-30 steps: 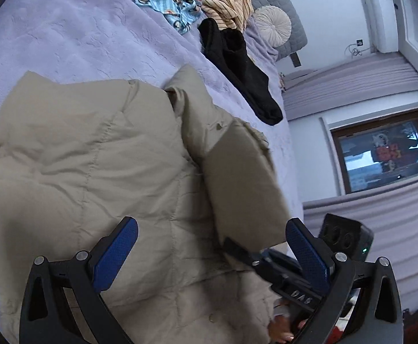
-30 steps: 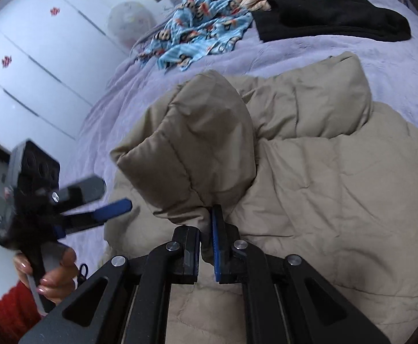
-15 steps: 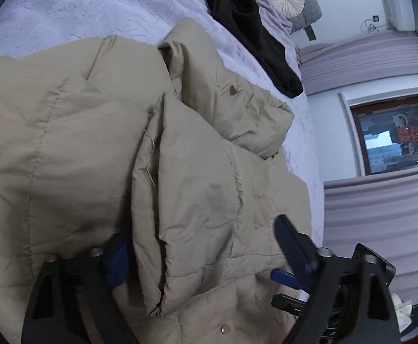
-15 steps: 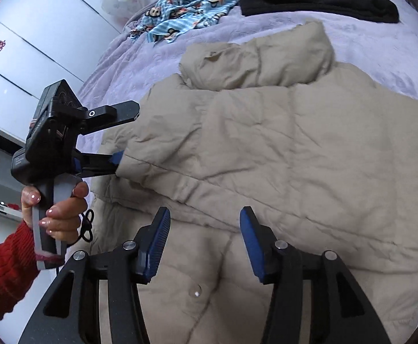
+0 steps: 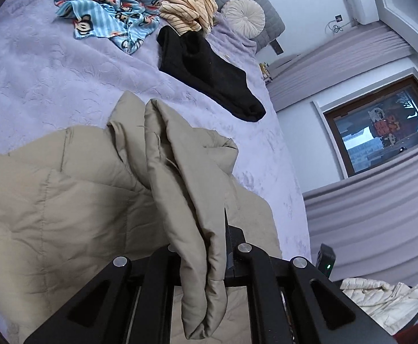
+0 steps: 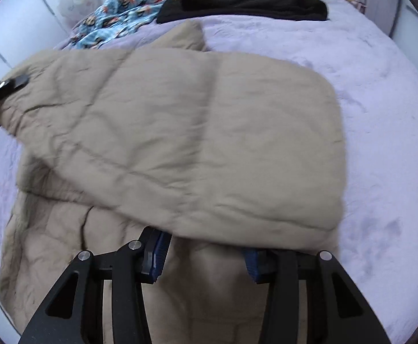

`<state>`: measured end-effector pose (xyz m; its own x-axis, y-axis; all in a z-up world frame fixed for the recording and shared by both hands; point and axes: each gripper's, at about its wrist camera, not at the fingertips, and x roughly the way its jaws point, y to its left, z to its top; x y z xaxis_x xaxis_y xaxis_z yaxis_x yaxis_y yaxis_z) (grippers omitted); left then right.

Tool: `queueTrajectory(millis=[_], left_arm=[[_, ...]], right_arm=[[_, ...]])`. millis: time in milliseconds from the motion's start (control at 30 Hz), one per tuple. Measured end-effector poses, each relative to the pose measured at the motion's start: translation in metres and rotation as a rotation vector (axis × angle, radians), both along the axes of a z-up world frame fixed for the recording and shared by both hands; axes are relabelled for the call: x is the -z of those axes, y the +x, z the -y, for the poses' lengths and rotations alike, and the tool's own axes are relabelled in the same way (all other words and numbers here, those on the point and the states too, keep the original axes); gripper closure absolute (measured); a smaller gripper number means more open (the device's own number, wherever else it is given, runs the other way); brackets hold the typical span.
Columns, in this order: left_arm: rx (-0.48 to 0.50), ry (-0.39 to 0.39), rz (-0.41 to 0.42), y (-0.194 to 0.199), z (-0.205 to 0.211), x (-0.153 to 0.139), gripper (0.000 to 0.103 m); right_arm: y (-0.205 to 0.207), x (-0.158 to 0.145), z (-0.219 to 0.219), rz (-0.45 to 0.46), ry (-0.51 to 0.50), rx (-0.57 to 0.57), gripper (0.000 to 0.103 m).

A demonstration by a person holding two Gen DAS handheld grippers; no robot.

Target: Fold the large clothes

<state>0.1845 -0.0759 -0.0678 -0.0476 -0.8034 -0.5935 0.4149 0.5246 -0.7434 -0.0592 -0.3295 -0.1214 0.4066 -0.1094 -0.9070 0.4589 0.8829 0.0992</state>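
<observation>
A beige padded jacket [image 5: 74,200] lies on the lilac bedspread [image 5: 36,66]. My left gripper [image 5: 203,246] is shut on a fold of the jacket, which hangs down between its jaws and is lifted off the bed. In the right wrist view the jacket [image 6: 180,132] is folded over itself, its upper layer spread flat. My right gripper [image 6: 206,255] is open, its blue pads [image 6: 160,249] partly tucked under the folded layer's near edge. The left gripper [image 6: 5,86] shows at the far left edge there, at the jacket's left edge.
A black garment [image 5: 209,71], a blue monkey-print cloth [image 5: 108,8], a striped yellow garment [image 5: 188,3] and a round cushion [image 5: 246,14] lie at the head of the bed. A window [image 5: 381,132] and curtains are on the right. A white garment [image 5: 381,301] lies beyond the bed.
My left gripper has closed on a fold of the jacket and lifted it. My right gripper released the jacket earlier and now sits open, low at the folded layer's near edge.
</observation>
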Motion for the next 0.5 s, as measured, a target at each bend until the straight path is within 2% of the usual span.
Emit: queueTrajectory(millis=[100,200,267,367,500], left_arm=[[0.026,0.065,-0.024,-0.008,-0.012,0.018,0.093],[0.056,0.211,-0.002,-0.026,-0.017,0.059,0.093],[0.058,0.272,-0.042,-0.032,-0.018,0.088,0.093],[0.036,0.264,-0.071,-0.033,-0.023,0.106,0.093],[0.043,0.291,-0.044,-0.03,-0.019,0.103,0.093]], right_arm=[[-0.015,-0.009,0.03,0.057,0.032,0.069,0.062],[-0.016,0.002,0.031,0.016,-0.015,0.034,0.063],[-0.015,0.017,0.027,-0.025,-0.035,0.015,0.063],[-0.011,0.033,0.02,-0.039,-0.043,0.012,0.063],[-0.015,0.024,0.013,-0.06,-0.047,0.016,0.061]])
